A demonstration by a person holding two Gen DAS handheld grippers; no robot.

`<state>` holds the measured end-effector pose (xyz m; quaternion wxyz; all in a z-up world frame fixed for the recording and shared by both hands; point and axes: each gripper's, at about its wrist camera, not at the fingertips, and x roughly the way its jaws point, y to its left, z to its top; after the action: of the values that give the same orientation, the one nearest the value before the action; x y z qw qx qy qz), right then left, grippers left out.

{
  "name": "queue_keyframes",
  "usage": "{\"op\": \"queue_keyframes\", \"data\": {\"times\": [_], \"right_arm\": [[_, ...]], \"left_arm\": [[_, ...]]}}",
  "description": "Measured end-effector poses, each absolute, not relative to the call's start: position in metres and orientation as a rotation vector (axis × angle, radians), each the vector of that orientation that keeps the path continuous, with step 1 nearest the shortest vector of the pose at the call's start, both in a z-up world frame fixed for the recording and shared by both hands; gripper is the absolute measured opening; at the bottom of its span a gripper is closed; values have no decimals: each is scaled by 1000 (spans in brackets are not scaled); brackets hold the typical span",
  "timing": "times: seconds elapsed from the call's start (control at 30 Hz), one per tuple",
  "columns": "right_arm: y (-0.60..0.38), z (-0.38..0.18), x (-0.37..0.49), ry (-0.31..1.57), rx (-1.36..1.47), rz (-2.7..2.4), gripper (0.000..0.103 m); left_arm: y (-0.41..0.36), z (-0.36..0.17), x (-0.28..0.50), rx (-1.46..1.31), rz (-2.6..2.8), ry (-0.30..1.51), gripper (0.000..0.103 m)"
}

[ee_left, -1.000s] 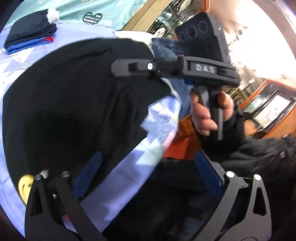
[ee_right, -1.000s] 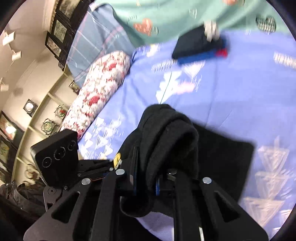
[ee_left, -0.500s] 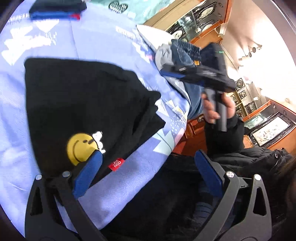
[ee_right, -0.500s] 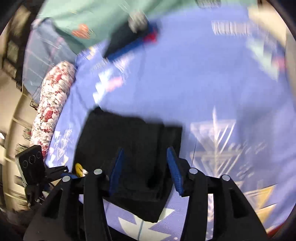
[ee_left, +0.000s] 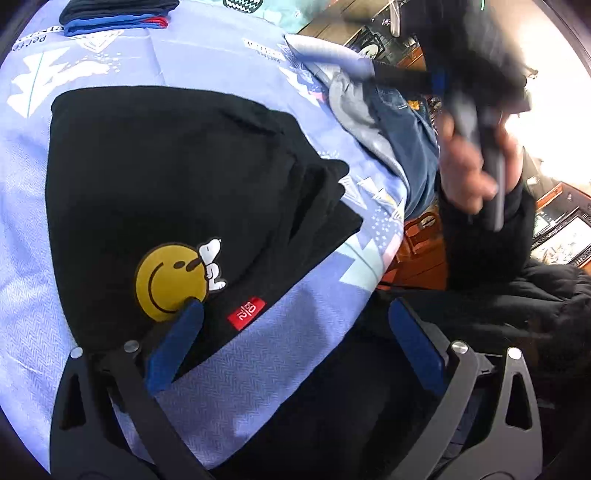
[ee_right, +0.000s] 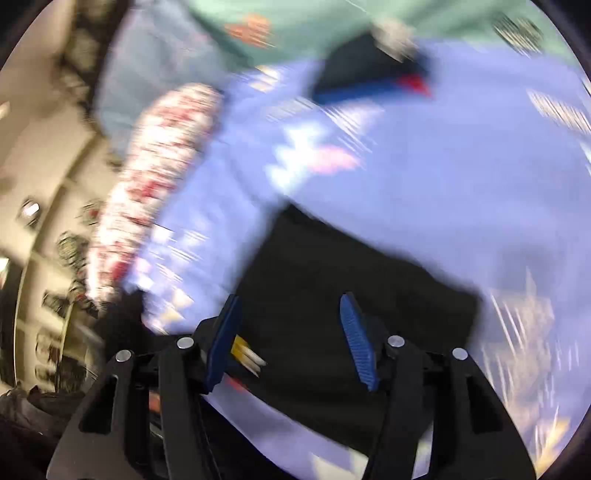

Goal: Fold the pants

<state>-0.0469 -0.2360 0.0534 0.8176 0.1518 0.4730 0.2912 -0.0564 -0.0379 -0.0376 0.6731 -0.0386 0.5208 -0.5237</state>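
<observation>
The black pants [ee_left: 177, 173] lie folded flat on the lilac bedsheet [ee_left: 266, 354], with a yellow smiley print [ee_left: 170, 282] and a red label [ee_left: 246, 313] facing up. My left gripper [ee_left: 295, 325] is open at their near edge. Its left fingertip [ee_left: 184, 325] is at the smiley and its right one hangs off the bed's side. In the right wrist view, which is blurred, my right gripper [ee_right: 291, 325] hovers over the pants [ee_right: 332, 295]. Its jaws are opening and nothing is pressed between them. A hand holds the right gripper [ee_left: 461, 85] at the upper right.
A stack of folded dark, blue and red clothes [ee_left: 114, 16] [ee_right: 369, 77] lies at the far end of the bed. Jeans with a grey garment [ee_left: 399, 136] hang over the bed's right edge. A floral pillow [ee_right: 159, 177] and a teal blanket [ee_right: 332, 22] lie beyond.
My right gripper let go of the bunched black fabric, its jaws parted, and it pulled away. The pants now lie flat and folded. My left gripper sank closer to them.
</observation>
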Motion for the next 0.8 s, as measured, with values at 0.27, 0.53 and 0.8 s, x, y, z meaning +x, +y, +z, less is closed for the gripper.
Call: {"op": "queue_keyframes", "data": {"times": [0.27,0.53,0.8], "right_arm": [[-148,-70,40,1246,409,629,46],[-244,37,-40,938,356,541,94],[-375,-16,-90,1035,500,264,102]], "left_arm": [[-42,-41,-62,-68,-1162,1162,101],[3,13,-42,-193,-1137,957,101],[15,-41,32,-224,-969,1194,101]]}}
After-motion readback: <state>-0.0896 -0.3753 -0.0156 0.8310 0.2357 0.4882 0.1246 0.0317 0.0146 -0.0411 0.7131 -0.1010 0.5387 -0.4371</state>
